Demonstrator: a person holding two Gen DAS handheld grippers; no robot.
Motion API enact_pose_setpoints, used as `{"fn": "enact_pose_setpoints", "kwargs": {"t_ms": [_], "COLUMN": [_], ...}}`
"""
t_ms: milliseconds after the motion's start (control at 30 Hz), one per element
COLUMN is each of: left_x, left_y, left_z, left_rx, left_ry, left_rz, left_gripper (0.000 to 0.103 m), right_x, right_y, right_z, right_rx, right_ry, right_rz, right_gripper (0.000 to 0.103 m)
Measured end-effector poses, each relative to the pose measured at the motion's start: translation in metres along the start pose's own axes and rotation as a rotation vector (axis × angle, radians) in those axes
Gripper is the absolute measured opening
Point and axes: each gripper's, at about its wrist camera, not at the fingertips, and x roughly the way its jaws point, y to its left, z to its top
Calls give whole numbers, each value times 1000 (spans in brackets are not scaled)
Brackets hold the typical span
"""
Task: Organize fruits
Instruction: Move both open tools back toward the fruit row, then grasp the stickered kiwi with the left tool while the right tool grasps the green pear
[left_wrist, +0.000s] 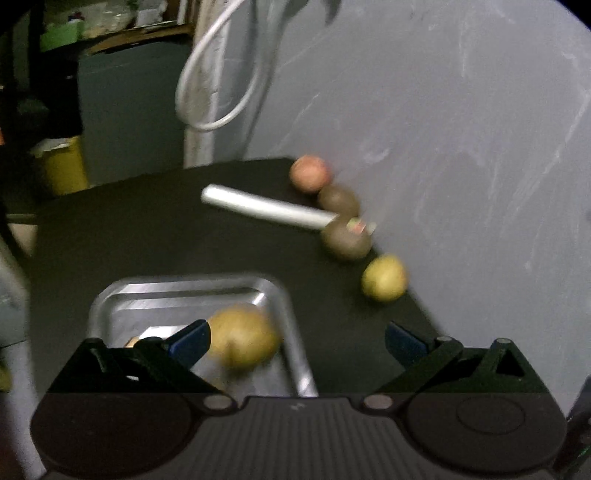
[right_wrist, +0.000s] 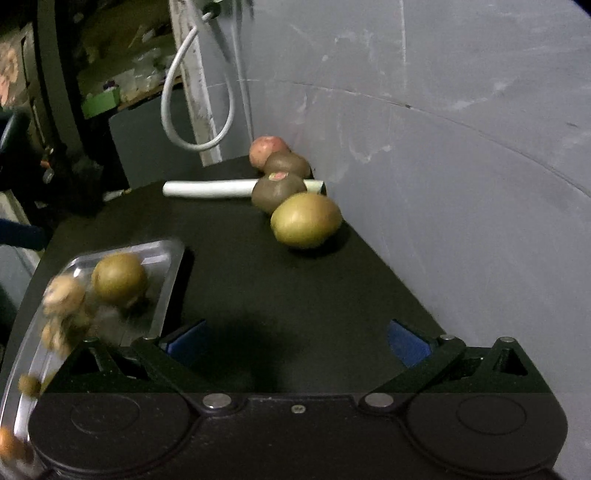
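Hovering wide-jawed, left gripper (left_wrist: 295, 341) overhangs the tray (left_wrist: 291, 317) (fruit inside).

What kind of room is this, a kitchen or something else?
Probably a workshop or storage room, not a kitchen. A black table stands against a scuffed grey wall, a loose white cable hangs down, and cluttered shelves sit in the dim background. Only the fruit and the metal tray look domestic.

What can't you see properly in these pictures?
- Small brownish things in the metal tray: right wrist view, blurred and partly behind the right gripper.
- Tray's near end: left wrist view, hidden behind the left gripper.
- Sticker on the brown fruit: too small to read.
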Motion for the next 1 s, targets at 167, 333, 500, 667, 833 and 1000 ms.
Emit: {"fn": "enact_pose_setpoints", "kwargs": {"t_ms": [167,333,500,667,833,1000], "left_x": [51,100,141,175,197,210], "left_y": [-10,-17,-24,-35,-44,-48], "left_z": [36,62,79,82,79,80], "left_rx": [33,69,91,174,240,270], "left_ry": [-1,19,45,114,159,185], "left_rz": [-32,-69,-119,-109,-98,-86], "left_gripper": [102,102,102,102,102,102], "right_x": [36,66,89,103,110,111], "right_y": [-3,-2,-1,3,6,6], "right_z": [26,42,49,53,54,53], "right_rx": [43,56,45,26,4,-7], "right_ry": [-7,-11,-14,-21,-29,-22], "right_rz": [10,28,24,17,6,-7], "right_gripper": [102,102,102,98,95,90]}}
